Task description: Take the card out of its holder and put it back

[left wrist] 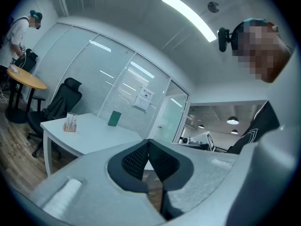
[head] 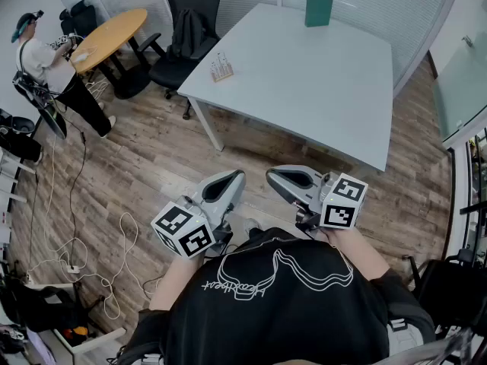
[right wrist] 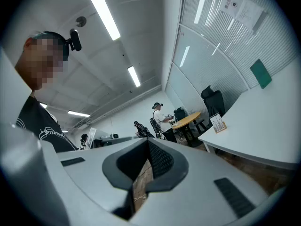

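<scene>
L claw (head: 228, 179): shut tight, empty; well short of table (head: 319, 97).
R claw (head: 283, 175): pads together, empty; also short of table.
Card (head: 221, 62): upright in holder (head: 221, 71), on table nr its left corner.
Risk: holder looks light and unpinned, so a one-claw pull may tip or drag it.

Table (head: 319, 90) at upper right of the head view; card holder (head: 221, 68) on its left end; chair (head: 186, 33) left of it; round table (head: 106, 36) upper left; left gripper (head: 228, 179) and right gripper (head: 280, 176) side by side, lower centre
</scene>
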Tool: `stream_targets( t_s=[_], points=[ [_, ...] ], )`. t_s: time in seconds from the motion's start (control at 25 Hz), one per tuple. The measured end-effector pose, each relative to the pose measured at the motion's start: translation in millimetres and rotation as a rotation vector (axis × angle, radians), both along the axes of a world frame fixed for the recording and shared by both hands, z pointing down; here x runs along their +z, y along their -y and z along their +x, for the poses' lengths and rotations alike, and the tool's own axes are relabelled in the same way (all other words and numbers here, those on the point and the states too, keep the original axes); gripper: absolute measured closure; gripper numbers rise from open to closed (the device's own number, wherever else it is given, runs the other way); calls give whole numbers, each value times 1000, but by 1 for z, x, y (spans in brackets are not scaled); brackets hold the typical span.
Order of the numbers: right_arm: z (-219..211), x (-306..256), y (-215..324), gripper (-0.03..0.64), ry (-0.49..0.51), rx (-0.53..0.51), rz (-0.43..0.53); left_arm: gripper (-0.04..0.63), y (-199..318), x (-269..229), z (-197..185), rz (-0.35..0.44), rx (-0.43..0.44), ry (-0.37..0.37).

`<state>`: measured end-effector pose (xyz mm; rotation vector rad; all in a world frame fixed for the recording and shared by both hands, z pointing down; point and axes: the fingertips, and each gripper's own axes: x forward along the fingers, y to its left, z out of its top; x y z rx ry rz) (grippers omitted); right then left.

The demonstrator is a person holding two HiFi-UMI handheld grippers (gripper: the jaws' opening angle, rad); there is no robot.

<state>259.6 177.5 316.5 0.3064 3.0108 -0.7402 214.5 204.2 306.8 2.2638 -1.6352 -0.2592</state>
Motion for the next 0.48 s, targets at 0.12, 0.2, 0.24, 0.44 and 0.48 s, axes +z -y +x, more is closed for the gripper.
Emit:
stream_targets(
  t_s=[0.12,0.2,0.24,0.44,0.48],
  points=[
    [-1,0,2,607,-1,5,2,583,2,1,2,-3,5,-1],
    [-2,1,2,607,-2,4,2,582,3,2,1,-1,7,0],
    [-2,2,2,607,-4,2,2,583,3,3,1,0,7,0],
    [-8,5,7,609,-12,2,22,582,8,6,-5,-7,1,-7],
    [-11,6,9,609,-14,2,21,581,9,7,-7,-7,0,-7]
  ],
)
